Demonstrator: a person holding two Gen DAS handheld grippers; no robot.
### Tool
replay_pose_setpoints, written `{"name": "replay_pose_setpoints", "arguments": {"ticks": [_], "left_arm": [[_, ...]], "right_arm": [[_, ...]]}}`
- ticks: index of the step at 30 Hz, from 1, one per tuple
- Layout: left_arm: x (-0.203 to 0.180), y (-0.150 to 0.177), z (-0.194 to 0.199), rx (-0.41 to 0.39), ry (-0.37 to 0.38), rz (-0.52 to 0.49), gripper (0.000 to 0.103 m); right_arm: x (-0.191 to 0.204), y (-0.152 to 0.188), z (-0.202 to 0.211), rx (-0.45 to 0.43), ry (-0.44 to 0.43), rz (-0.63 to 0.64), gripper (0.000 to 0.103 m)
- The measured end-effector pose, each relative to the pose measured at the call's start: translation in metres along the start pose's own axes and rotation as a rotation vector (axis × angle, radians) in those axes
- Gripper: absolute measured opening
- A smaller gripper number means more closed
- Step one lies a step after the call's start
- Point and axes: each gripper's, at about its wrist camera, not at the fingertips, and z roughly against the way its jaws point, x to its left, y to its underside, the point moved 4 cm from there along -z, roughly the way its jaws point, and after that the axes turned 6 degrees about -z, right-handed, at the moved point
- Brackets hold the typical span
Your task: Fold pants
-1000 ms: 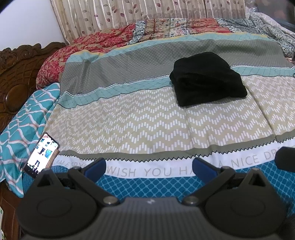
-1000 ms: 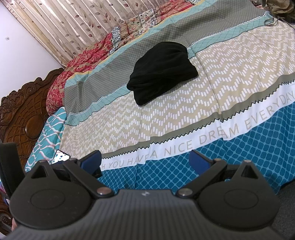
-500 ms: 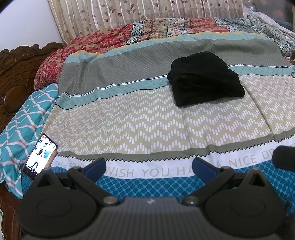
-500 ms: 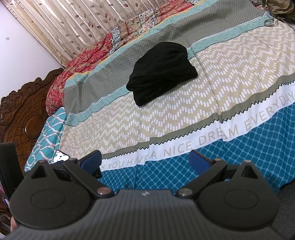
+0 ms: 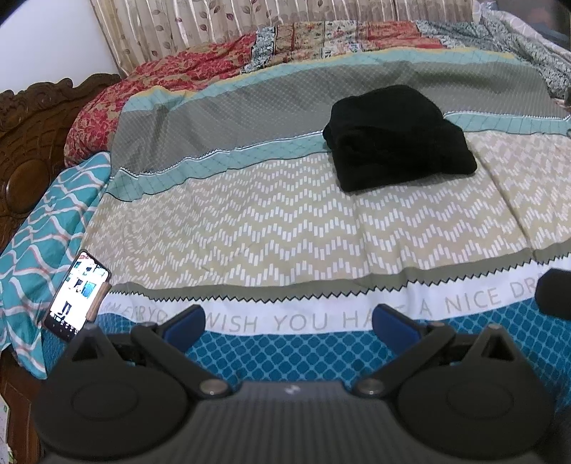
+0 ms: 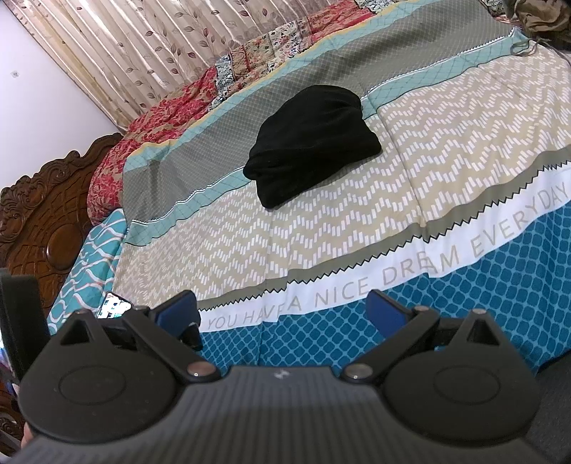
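The black pants [image 5: 398, 137] lie in a compact folded bundle on the patterned bedspread [image 5: 285, 221], toward the far right middle of the bed; they also show in the right wrist view [image 6: 310, 142]. My left gripper [image 5: 291, 321] is open and empty, held back over the bed's near blue edge, far from the pants. My right gripper [image 6: 282, 310] is open and empty too, also back at the near edge. Part of the right gripper shows at the right edge of the left wrist view [image 5: 555, 292].
A lit phone [image 5: 76, 296] lies at the bed's near left corner, also seen in the right wrist view [image 6: 114, 308]. A carved wooden headboard [image 5: 25, 142] stands at left. Red floral bedding [image 5: 178, 71] and curtains [image 5: 214, 25] lie beyond.
Both grippers have stayed open and almost still. The left wrist view has drifted slightly, so the pants and phone sit a little lower-left in frame. The pants have not moved.
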Motion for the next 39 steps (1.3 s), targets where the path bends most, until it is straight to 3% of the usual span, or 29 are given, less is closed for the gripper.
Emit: {"name": "replay_pose_setpoints", "arguments": {"ticks": [39], "left_arm": [[-0.011, 0.008, -0.009, 0.077, 0.061, 0.009, 0.103]], "right_arm": [[-0.001, 0.005, 0.0, -0.014, 0.018, 0.001, 0.102]]}}
